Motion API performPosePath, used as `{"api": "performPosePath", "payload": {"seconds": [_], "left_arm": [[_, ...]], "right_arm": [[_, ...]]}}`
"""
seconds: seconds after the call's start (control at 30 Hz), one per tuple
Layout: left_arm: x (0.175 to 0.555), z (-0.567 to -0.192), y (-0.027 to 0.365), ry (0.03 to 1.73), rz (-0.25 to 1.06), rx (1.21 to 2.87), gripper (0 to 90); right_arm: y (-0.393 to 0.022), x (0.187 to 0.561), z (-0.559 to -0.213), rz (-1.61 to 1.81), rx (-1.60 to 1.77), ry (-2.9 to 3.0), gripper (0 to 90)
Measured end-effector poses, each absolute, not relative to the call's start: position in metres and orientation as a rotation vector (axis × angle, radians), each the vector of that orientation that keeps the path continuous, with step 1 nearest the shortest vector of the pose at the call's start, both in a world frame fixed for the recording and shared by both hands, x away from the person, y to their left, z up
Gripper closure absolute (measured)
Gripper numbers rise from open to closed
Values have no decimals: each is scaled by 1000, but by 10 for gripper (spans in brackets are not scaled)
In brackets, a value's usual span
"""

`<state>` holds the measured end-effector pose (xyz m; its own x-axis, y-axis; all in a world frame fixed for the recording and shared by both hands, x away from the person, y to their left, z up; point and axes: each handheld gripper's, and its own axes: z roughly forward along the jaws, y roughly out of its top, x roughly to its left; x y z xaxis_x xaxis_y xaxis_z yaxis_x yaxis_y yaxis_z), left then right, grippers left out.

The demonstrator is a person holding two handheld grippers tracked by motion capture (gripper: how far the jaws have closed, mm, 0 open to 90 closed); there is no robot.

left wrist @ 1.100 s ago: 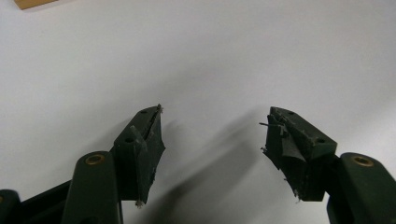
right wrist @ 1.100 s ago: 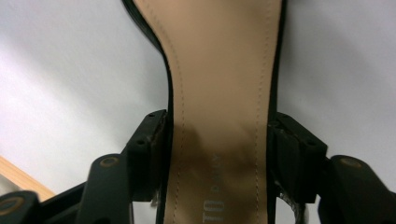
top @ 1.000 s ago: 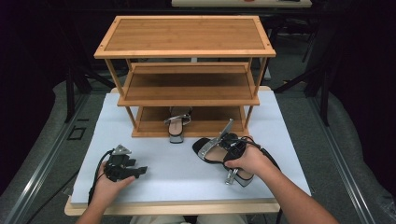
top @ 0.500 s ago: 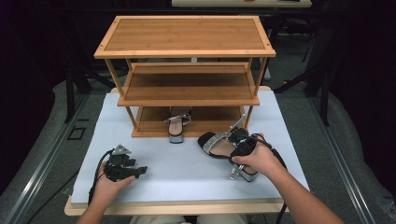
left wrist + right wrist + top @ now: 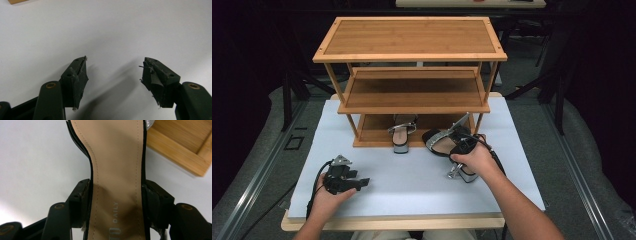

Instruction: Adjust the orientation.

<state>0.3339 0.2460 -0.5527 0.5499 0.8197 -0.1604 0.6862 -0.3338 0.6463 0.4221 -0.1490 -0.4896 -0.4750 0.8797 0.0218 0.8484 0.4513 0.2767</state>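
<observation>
- Right gripper [image 5: 460, 148] had the heeled sandal [image 5: 443, 142] clamped across the narrow waist of its sole; in the right gripper view the jaws pressed both edges of the tan insole [image 5: 116, 182], closed to sole width, no gap visible
- Sandal sat at the right-centre of the white table [image 5: 412, 175], just in front of the wooden shoe rack [image 5: 412, 95]; whether it rested on the table or was lifted, could not tell
- Long axis ran from heel [image 5: 457, 172] nearest the person, toe pointing far and left toward the rack's bottom shelf [image 5: 372, 132]; sole ran straight away from the jaws, toe end near the shelf edge [image 5: 175, 147]
- Matching sandal [image 5: 402, 132] already lay on the bottom shelf, left of centre, heel toward the person; free shelf space lay to its right, directly ahead of the held toe
- Judgement: next move was likely a short push far and slightly left, right hand [image 5: 474, 160] clearly the nearer
- Left gripper [image 5: 343, 179] rested at near left, well apart from both sandals; jaws wide open, nothing between them, only bare table
</observation>
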Motion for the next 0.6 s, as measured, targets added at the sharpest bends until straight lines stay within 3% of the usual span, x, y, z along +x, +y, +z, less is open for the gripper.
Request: {"api": "performPosePath", "payload": {"seconds": [0.4,0.6], "left_arm": [[334,-553,248,1206,249,2109,361],[334,-553,248,1208,254,2107,361]], "right_arm": [[-134,430,-501,372,1575,2585,406],[-137,421,-481,519,1546,2544,374]]}}
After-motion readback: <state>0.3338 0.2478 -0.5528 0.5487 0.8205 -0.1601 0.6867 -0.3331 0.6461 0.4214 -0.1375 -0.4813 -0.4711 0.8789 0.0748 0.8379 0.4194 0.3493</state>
